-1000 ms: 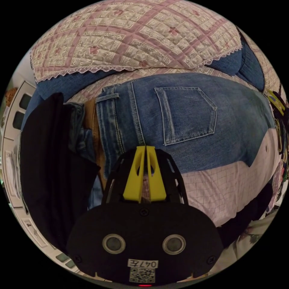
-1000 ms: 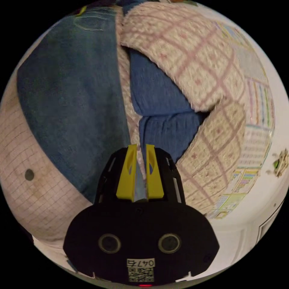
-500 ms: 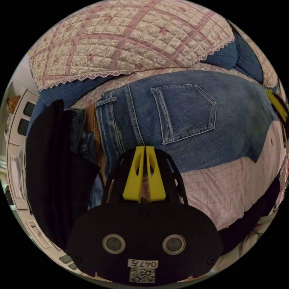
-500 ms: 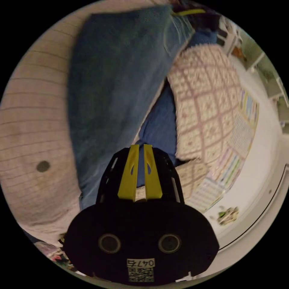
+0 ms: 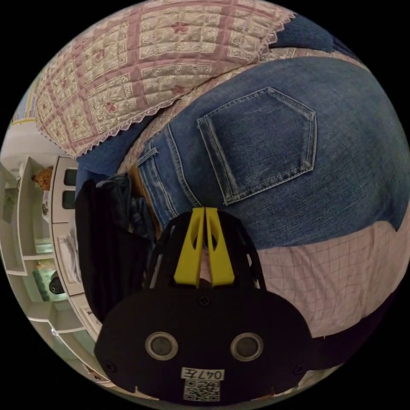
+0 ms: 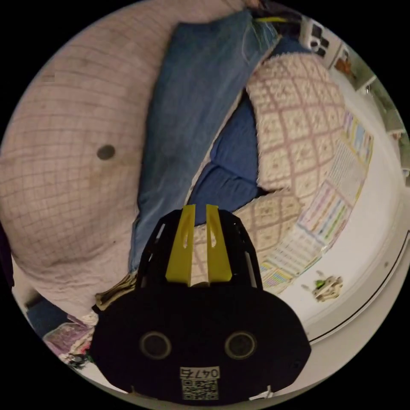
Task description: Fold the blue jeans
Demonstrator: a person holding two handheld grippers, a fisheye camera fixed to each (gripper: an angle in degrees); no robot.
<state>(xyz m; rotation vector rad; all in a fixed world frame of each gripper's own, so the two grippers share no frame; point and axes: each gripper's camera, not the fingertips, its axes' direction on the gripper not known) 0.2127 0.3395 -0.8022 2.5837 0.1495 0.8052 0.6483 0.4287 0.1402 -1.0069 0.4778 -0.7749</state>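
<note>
Blue jeans (image 5: 273, 141) flat on checked sheet (image 5: 333, 277)

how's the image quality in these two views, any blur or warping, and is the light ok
Left gripper view: sharp; the stitching on the back pocket of the blue jeans reads clearly, though fisheye bulges everything toward the rim. Right gripper view: softer and dimmer; the jeans leg shows little weave, and the pale checked cover curves strongly. Light is warm and dim in both, no glare.
</note>
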